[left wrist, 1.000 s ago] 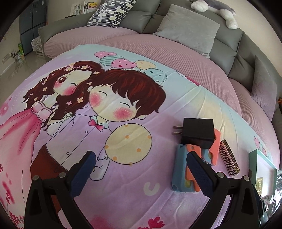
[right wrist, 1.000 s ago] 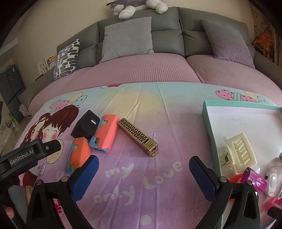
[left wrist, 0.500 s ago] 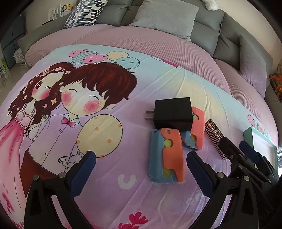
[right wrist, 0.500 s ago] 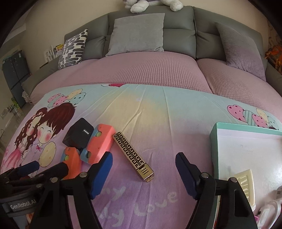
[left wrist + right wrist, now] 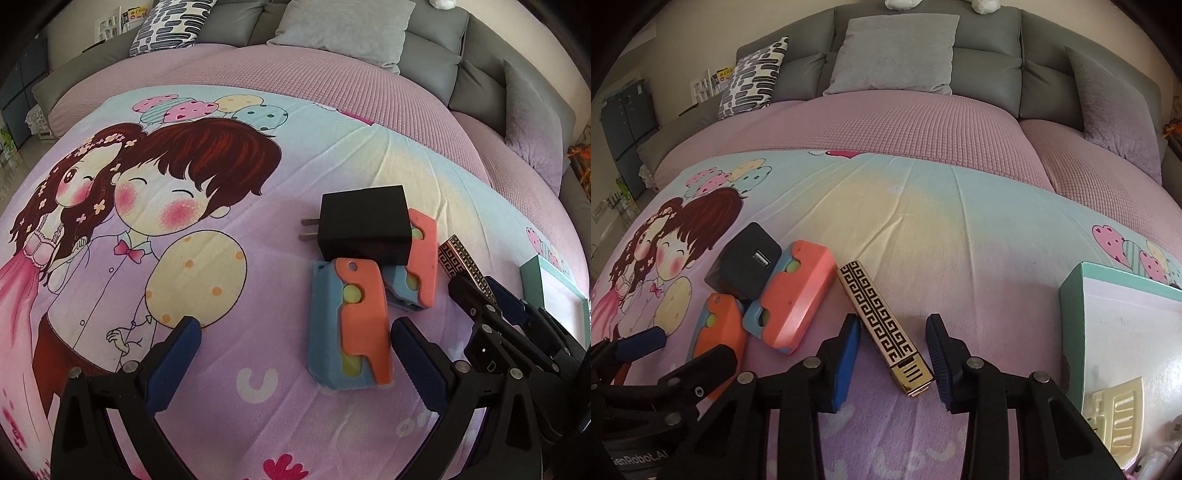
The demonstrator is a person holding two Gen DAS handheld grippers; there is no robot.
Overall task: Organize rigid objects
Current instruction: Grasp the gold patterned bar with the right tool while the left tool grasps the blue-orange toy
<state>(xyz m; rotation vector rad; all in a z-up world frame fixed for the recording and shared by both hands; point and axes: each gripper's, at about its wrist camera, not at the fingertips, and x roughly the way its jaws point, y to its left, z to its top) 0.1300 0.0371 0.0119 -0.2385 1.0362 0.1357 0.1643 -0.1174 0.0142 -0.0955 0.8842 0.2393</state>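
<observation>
In the left wrist view, the left gripper [image 5: 293, 358] hangs low over the cartoon-printed sheet [image 5: 221, 288] with its jaws spread wide and nothing between them; its right blue pad sits just beside the near blue-and-orange block [image 5: 349, 325], which lies at about 3 o'clock from the gripper's centre. At 12 o'clock from that block the black charger [image 5: 365, 223] rests with its prongs pointing toward 9 o'clock, touching and partly covering the far blue-and-orange block [image 5: 417, 271]. Farther toward 3 o'clock, the gold-patterned bar [image 5: 461, 262] runs under the tips of the right gripper [image 5: 480, 291], and the teal-edged tray [image 5: 554, 284] shows at the picture's right edge. In the right wrist view, going left to right, the left gripper's fingers [image 5: 642, 341] enter at 8 o'clock, beside the two blocks and the charger. The right gripper [image 5: 894, 350] is open but fairly narrow, its pads straddling the near end of the bar, apart from it on both sides; the bar lies flat, angled from 11 to 5 o'clock. The tray's wall stands at 3 o'clock, holding a cream ridged piece [image 5: 1119, 410] at its near corner. Grey cushions [image 5: 894, 51] line the sofa back at 12 o'clock.
</observation>
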